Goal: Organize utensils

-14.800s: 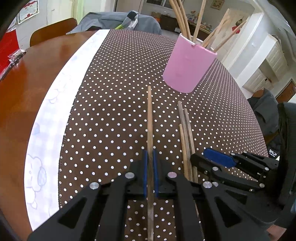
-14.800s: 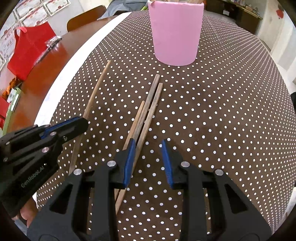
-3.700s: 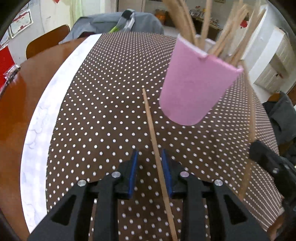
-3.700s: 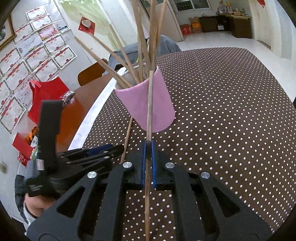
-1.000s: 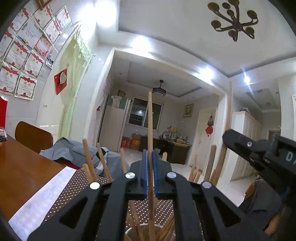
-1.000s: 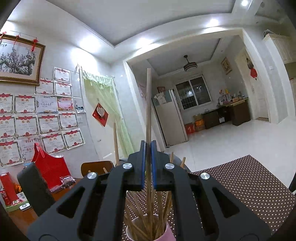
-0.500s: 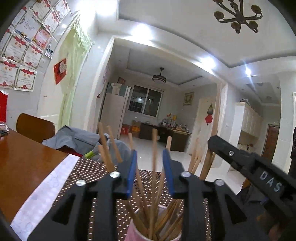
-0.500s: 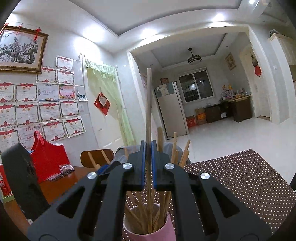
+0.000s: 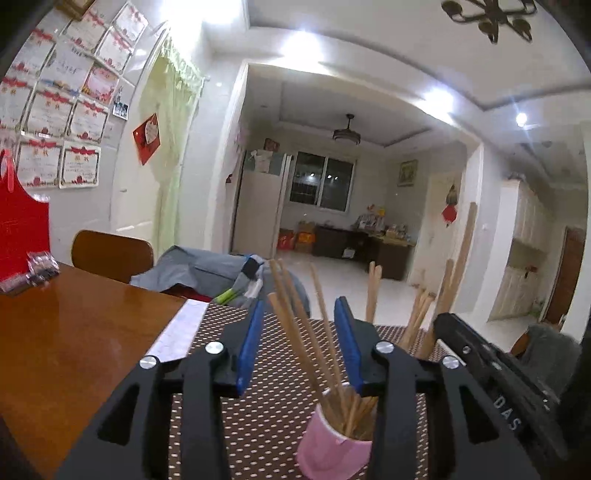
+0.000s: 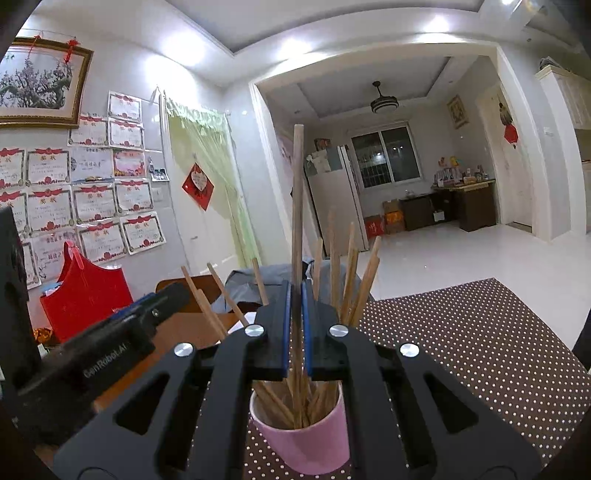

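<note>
Pink plastic-looking cup (image 10: 306,439) sits on the brown polka-dot tablecloth (image 10: 461,343), stuffed with wooden chopsticks (image 10: 347,273) that fan out in all directions.

The right wrist view looks nearly straight over the cup's mouth, which sits close in, low between the fingers. The right gripper (image 10: 295,325) is clenched on a single chopstick (image 10: 297,192), held upright, its lower end running down into the cup among the others. It also catches the framed painting (image 10: 37,81) and more of the certificate wall. The left wrist view gives things the other one doesn't: the bare wooden tabletop (image 9: 74,332) on the left, the white strip along the cloth's edge (image 9: 177,332), and a chandelier (image 9: 487,14) up top. In it the cup (image 9: 328,450) sits lower right, partly behind the gripper's right finger.

The left gripper (image 9: 299,343) has its jaws opening, blue pads apart. A few chopsticks (image 9: 295,321) line up in the gap, but the pads aren't pressing on any of them.

Hard to see: the cup's base is cut off by gripper frames in both views, and the chopstick tips down inside the cup just blur together. The right gripper (image 9: 480,354) shows up only as a dark slab at the right of the left view, its tips hidden.
</note>
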A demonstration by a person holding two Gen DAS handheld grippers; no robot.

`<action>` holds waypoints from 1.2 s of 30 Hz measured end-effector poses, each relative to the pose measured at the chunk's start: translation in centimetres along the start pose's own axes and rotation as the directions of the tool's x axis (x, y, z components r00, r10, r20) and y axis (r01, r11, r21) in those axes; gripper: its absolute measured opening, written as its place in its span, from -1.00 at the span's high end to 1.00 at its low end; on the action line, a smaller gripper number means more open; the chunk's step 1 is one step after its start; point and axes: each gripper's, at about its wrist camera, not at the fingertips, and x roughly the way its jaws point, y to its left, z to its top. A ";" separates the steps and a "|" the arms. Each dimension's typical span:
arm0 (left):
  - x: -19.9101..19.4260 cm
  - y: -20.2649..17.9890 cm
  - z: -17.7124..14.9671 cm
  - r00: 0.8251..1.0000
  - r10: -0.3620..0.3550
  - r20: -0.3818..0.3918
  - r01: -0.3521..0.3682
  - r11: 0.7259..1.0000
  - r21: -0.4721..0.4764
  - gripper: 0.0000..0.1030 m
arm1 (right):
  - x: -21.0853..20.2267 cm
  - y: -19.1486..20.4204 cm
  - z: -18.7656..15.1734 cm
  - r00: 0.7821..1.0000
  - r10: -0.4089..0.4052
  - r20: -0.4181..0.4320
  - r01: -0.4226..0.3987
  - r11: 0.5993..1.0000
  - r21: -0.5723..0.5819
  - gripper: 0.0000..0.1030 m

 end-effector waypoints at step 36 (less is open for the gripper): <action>-2.5 0.2 0.2 0.997 0.031 -0.064 -0.029 0.999 0.021 0.09 | -3.6 1.6 0.3 0.996 -0.078 -0.036 0.075 0.994 -0.084 -0.09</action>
